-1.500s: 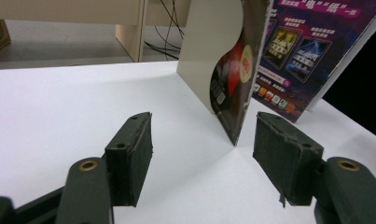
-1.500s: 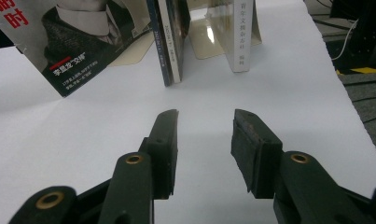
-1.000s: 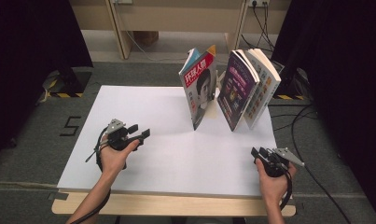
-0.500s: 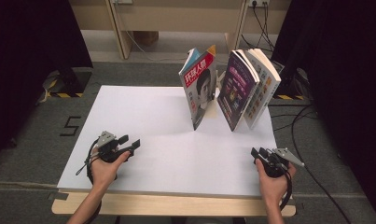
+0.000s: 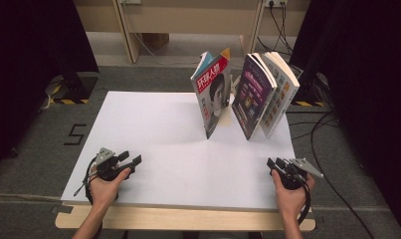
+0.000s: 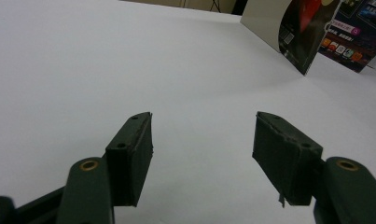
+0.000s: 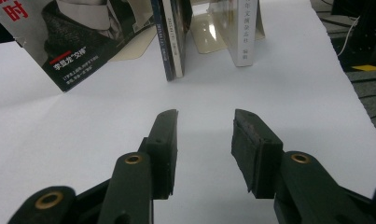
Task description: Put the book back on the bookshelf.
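A magazine [image 5: 214, 89] with a face on its red-titled cover stands tilted at the far middle of the white table [image 5: 178, 144]. To its right lean a dark purple book [image 5: 251, 94] and a pale book [image 5: 281, 89]. My left gripper [image 5: 131, 159] rests low at the table's near left, open, nothing between its jaws [image 6: 202, 149]. At the near right, my right gripper [image 5: 275, 163] is open and empty [image 7: 205, 140], pointing toward the magazine [image 7: 78, 42] and the book spines [image 7: 172, 37].
A cream bookend [image 7: 209, 32] sits between the standing books. A wooden strip [image 5: 188, 219] runs along the table's near edge. Cables [image 5: 332, 184] trail on the grey floor to the right. A wooden cabinet [image 5: 188, 20] stands behind the table.
My left gripper has moved toward the near left corner and sunk lower over the table. The right gripper and the books have stayed where they were.
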Available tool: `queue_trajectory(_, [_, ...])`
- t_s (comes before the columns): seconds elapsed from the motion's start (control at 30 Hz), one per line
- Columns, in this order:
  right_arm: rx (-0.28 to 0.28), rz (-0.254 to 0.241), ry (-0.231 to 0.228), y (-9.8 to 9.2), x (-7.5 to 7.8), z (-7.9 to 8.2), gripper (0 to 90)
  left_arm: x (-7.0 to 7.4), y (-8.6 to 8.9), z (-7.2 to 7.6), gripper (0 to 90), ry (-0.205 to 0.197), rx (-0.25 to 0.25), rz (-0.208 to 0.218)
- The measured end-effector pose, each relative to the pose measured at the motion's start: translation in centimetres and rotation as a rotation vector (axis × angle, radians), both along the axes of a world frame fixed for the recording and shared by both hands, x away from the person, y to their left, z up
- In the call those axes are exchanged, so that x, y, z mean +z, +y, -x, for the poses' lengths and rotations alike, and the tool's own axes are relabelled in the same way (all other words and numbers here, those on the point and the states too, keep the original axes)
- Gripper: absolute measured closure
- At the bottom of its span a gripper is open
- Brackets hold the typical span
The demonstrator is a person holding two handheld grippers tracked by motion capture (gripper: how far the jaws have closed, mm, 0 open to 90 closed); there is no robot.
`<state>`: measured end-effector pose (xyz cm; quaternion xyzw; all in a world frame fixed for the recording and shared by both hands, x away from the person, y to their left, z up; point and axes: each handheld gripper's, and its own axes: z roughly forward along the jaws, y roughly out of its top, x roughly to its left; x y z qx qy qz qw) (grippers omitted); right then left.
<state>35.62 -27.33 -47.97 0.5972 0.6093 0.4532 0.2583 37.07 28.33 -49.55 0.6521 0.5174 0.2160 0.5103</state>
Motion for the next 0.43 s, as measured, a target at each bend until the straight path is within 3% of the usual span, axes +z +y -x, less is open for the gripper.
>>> queue_trajectory(0.43, [0.002, 0.008, -0.007, -0.06, -0.02, 0.05, 58.9, -0.39, 0.27, 0.50, 37.0, -0.031, 0.020, -0.001])
